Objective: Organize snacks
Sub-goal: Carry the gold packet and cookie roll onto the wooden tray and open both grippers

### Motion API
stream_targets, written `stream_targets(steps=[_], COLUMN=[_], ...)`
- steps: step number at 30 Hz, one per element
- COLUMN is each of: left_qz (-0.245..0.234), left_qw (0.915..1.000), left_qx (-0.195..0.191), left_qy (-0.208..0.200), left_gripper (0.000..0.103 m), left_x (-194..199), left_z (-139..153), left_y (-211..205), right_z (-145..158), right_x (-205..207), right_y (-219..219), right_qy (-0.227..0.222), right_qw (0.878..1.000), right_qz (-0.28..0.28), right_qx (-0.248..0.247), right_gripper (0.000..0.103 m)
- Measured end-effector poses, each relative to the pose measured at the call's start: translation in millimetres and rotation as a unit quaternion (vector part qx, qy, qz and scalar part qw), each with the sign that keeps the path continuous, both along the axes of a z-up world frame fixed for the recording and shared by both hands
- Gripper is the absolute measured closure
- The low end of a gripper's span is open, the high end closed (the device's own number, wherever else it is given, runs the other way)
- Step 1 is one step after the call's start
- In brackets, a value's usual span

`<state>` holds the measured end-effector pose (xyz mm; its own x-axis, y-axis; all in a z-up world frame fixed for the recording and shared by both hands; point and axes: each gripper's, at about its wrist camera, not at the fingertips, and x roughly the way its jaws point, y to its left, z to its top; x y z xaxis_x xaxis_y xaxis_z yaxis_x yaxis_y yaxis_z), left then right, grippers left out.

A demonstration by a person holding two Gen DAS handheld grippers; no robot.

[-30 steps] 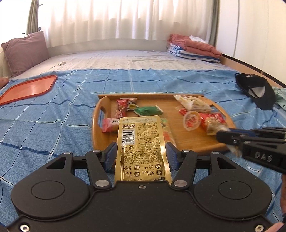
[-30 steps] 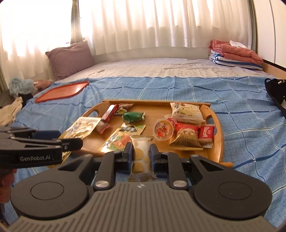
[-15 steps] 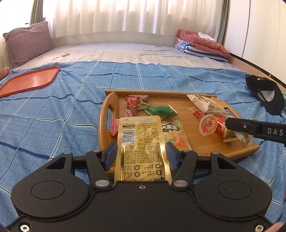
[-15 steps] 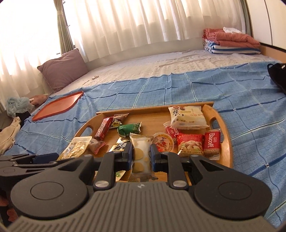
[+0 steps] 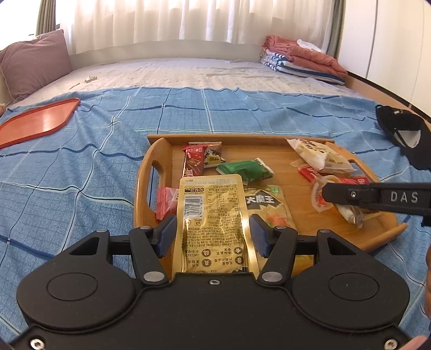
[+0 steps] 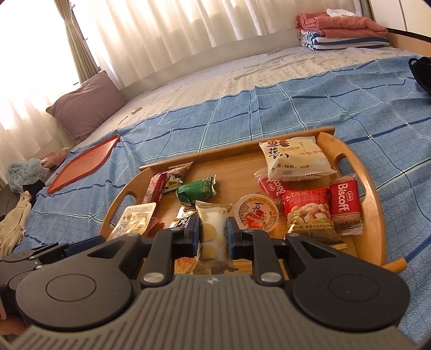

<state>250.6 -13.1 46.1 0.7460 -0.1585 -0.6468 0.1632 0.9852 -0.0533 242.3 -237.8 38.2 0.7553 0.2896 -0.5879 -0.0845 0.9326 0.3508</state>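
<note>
Daylight glows through white curtains (image 5: pixel 188 18) at the far wall, behind a wide bed (image 5: pixel 175 72) with a blue checked cover (image 5: pixel 67 172), a mauve pillow (image 5: pixel 32 64) far left, folded blankets (image 5: pixel 304 60) far right.

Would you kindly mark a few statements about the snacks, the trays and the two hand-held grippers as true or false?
1. The left hand-held gripper holds a gold pouch. True.
2. The right hand-held gripper is empty. False: it grips a pale cookie packet.
3. The orange tray holds snacks. False: it lies bare on the blue bedsheet.
4. A green packet lies on the wooden tray. True.
</note>
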Motion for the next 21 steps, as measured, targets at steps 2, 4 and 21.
stream_targets(steps=[2,4,21], left_qz=[0.008,0.015,0.010], left_qw=[0.9999,0.9999,0.9994], left_qx=[-0.002,0.001,0.028], left_qy=[0.006,0.005,-0.016], left_gripper=[0.046,0.046,0.045], left_x=[7,13,34], left_z=[-3,-5,-13], left_y=[0,1,-12], right_z=[-3,-5,-22], right_x=[5,9,31], right_y=[1,2,19], right_qy=[0.003,0.007,0.013], right_qw=[1.000,1.000,0.999], right_qz=[-0.003,-0.006,-0.015], right_qx=[-0.003,-0.002,-0.046], right_gripper=[0.078,0.078,0.077])
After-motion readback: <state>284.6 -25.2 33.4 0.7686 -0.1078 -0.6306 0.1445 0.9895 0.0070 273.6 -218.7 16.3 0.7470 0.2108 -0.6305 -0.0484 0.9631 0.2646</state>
